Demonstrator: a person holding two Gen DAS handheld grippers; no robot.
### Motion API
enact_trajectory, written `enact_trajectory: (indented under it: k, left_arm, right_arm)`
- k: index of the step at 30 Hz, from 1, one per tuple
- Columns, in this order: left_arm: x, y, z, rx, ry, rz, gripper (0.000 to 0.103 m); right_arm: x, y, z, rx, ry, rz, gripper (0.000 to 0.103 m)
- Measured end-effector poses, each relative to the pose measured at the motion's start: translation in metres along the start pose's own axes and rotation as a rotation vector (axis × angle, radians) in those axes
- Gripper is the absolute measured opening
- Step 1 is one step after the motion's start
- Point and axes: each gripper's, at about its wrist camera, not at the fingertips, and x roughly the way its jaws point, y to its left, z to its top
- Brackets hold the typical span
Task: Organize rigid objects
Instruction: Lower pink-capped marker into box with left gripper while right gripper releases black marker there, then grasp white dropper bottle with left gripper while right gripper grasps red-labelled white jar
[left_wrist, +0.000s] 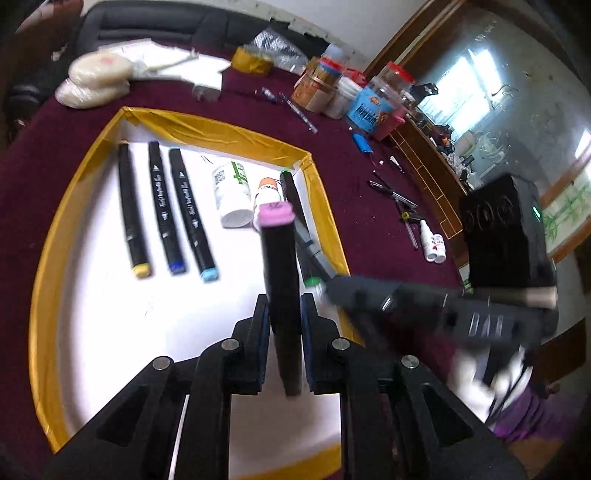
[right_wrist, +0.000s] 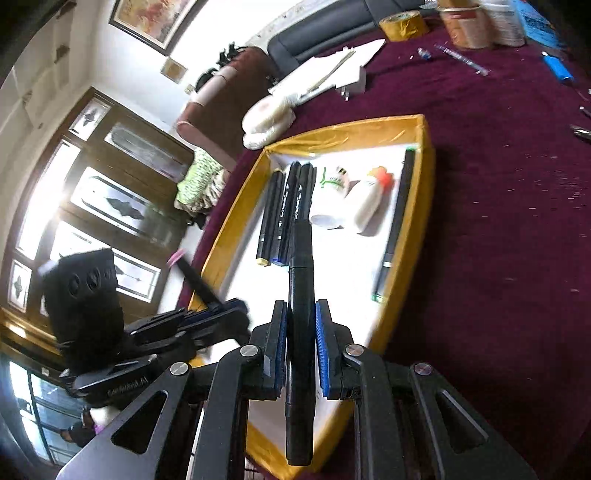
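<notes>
Left tool (left_wrist: 283, 317) clamps the pink-capped marker (left_wrist: 280, 280) above the tray (left_wrist: 221, 131); right tool (right_wrist: 301, 325) pinches a black pen (right_wrist: 301, 332) over it. Beyond, three markers (left_wrist: 162, 206) lie side by side, two bottles (left_wrist: 232, 194) behind.

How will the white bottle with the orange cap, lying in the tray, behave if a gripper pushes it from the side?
The white bottle with the orange cap lies on its side on the tray, and its body looks round, so it would probably roll. It looks like small plastic, likely light and rigid. The green-label bottle beside it could stop it.
</notes>
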Motion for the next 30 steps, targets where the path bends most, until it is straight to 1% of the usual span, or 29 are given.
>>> enact_trajectory:
  k: [1, 3, 6, 9, 11, 14, 17, 18, 19, 21, 22, 23, 24, 25, 26, 27, 28, 29, 30]
  left_arm:
    - [0.006, 0.002, 0.004, -0.005, 0.011, 0.005, 0.013]
    - [0.023, 0.005, 0.011, 0.000, 0.043, 0.040, 0.013]
    - [0.042, 0.008, 0.013, -0.003, 0.080, 0.087, 0.013]
    - [0.042, 0.009, 0.007, -0.020, 0.073, 0.112, 0.012]
    - [0.035, 0.011, 0.003, -0.053, 0.053, 0.116, 0.014]
    - [0.024, 0.013, -0.002, -0.083, 0.024, 0.150, 0.018]
    - [0.012, 0.014, -0.005, -0.111, -0.009, 0.164, 0.034]
    - [0.006, 0.012, -0.008, -0.116, -0.027, 0.164, 0.041]
    - [0.001, 0.008, -0.010, -0.111, -0.045, 0.176, 0.043]
    - [-0.017, -0.012, -0.016, -0.074, -0.113, 0.257, 0.043]
    - [-0.025, -0.023, -0.018, -0.048, -0.156, 0.280, 0.045]
    - [-0.036, -0.043, -0.023, -0.007, -0.216, 0.285, 0.049]
    - [-0.041, -0.054, -0.026, 0.013, -0.247, 0.274, 0.061]
    - [-0.046, -0.066, -0.028, 0.032, -0.276, 0.251, 0.071]
    - [-0.049, -0.079, -0.031, 0.051, -0.304, 0.220, 0.074]
    - [-0.051, -0.093, -0.034, 0.073, -0.326, 0.179, 0.076]
    - [-0.049, -0.106, -0.037, 0.092, -0.331, 0.138, 0.076]
    - [-0.045, -0.113, -0.038, 0.099, -0.328, 0.113, 0.076]
    - [-0.038, -0.123, -0.041, 0.107, -0.314, 0.064, 0.076]
  right_arm:
    - [0.005, 0.003, 0.000, -0.006, -0.002, -0.016, 0.013]
    - [0.016, 0.009, 0.000, -0.033, -0.017, -0.086, 0.013]
    - [0.026, 0.013, -0.001, -0.051, -0.026, -0.164, 0.013]
    - [0.029, 0.013, -0.003, -0.054, -0.024, -0.214, 0.014]
    - [0.031, 0.012, -0.003, -0.053, -0.025, -0.233, 0.014]
    - [0.024, 0.012, -0.005, -0.058, -0.033, -0.254, 0.016]
    - [0.020, 0.014, -0.005, -0.079, -0.051, -0.267, 0.021]
    - [0.017, 0.013, -0.006, -0.078, -0.061, -0.261, 0.021]
    - [0.015, 0.012, -0.005, -0.079, -0.070, -0.251, 0.022]
    - [0.002, 0.010, -0.007, -0.099, -0.107, -0.242, 0.024]
    - [-0.007, 0.007, -0.010, -0.110, -0.130, -0.238, 0.025]
    - [-0.016, 0.004, -0.012, -0.121, -0.154, -0.230, 0.028]
    - [-0.028, 0.000, -0.015, -0.130, -0.182, -0.225, 0.032]
    - [-0.041, -0.007, -0.018, -0.135, -0.215, -0.230, 0.035]
    - [-0.056, -0.017, -0.022, -0.132, -0.253, -0.249, 0.039]
    - [-0.069, -0.027, -0.025, -0.124, -0.285, -0.269, 0.039]
    - [-0.088, -0.043, -0.027, -0.107, -0.322, -0.306, 0.039]
    - [-0.101, -0.055, -0.028, -0.090, -0.345, -0.339, 0.039]
    - [-0.114, -0.068, -0.030, -0.069, -0.368, -0.376, 0.039]
